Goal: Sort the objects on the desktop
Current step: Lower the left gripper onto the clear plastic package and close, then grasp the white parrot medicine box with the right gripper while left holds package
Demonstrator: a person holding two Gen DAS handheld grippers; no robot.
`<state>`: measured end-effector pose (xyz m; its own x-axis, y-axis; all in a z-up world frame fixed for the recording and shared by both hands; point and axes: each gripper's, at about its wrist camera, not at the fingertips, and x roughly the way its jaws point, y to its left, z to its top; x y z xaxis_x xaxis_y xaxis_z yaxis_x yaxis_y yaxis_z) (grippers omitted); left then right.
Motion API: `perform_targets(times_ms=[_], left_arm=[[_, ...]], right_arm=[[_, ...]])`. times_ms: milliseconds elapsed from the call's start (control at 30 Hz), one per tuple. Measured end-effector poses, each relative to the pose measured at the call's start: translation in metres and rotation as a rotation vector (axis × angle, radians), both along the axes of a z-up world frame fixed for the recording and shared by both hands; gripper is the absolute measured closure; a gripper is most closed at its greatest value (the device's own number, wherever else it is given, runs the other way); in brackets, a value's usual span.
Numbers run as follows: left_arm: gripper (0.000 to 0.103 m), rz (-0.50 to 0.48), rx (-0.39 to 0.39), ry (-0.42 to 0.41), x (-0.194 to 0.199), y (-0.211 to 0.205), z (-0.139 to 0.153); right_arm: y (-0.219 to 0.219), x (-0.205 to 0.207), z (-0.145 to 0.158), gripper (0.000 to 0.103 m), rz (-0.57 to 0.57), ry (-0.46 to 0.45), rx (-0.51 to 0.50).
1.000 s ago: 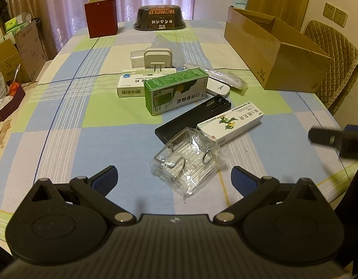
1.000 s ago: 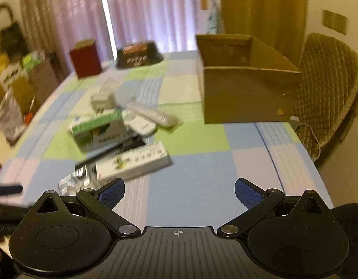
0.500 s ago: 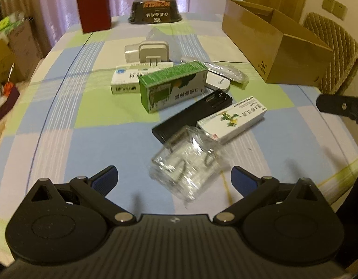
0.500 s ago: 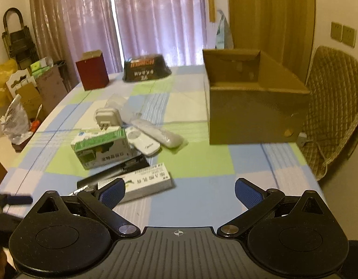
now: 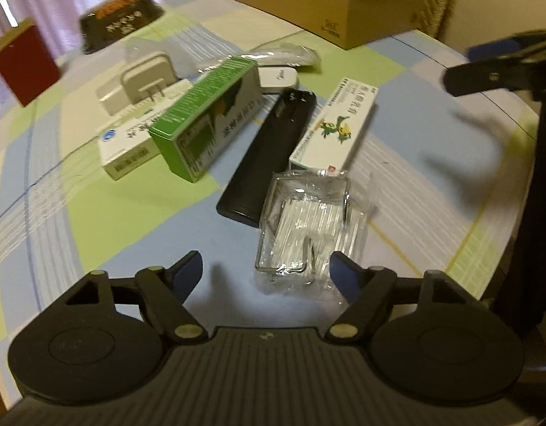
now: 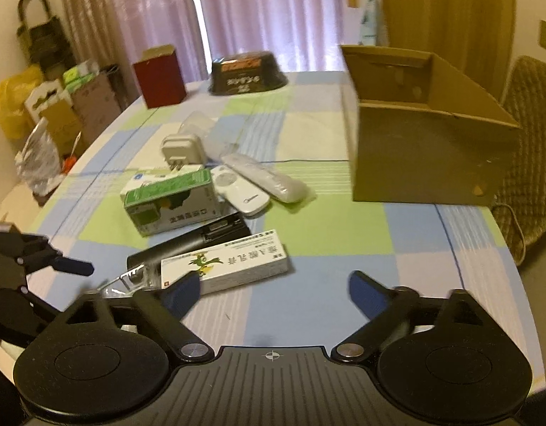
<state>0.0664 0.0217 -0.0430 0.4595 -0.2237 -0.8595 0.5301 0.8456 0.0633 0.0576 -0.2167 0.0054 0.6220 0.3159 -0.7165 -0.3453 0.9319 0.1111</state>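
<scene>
A cluster of objects lies mid-table: a clear plastic case [image 5: 308, 227], a black remote [image 5: 269, 156], a white medicine box with a green plant print [image 5: 335, 127], a green box [image 5: 205, 117], a white box [image 5: 131, 149], a plug adapter [image 5: 145, 81] and white remotes [image 6: 262, 177]. My left gripper [image 5: 267, 271] is open, low over the cloth, with the clear case just ahead of its right finger. My right gripper [image 6: 273, 289] is open above the table's near edge, its left finger in front of the printed medicine box [image 6: 223, 266].
An open cardboard box [image 6: 425, 149] stands at the right of the table, beside a woven chair [image 6: 528, 149]. A dark red box [image 6: 159, 76] and a black container [image 6: 248, 72] sit at the far end. Bags and cartons crowd the floor at left.
My left gripper has dropped lower and closer to the clear case and tilted. My right gripper has moved in toward the cluster. Both stay open.
</scene>
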Motion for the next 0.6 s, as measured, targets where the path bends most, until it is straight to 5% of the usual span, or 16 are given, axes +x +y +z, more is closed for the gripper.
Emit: perform_targets(times_ms=[100, 233, 400, 600], left_arm=[[0.032, -0.039, -0.026, 0.017, 0.003, 0.002, -0.003], [0.057, -0.069, -0.067, 0.049, 0.007, 0.002, -0.007], [0.077, -0.06, -0.087, 0.061, 0.006, 0.006, 0.001], [0.077, -0.028, -0.066, 0.061, 0.002, 0.019, 0.007]], right_arm=[[0.008, 0.005, -0.005, 0.013, 0.025, -0.011, -0.03], [0.015, 0.012, -0.012, 0.013, 0.052, -0.012, -0.055], [0.024, 0.02, -0.02, 0.013, 0.096, -0.024, -0.1], [0.04, 0.028, -0.03, 0.013, 0.171, -0.036, -0.142]])
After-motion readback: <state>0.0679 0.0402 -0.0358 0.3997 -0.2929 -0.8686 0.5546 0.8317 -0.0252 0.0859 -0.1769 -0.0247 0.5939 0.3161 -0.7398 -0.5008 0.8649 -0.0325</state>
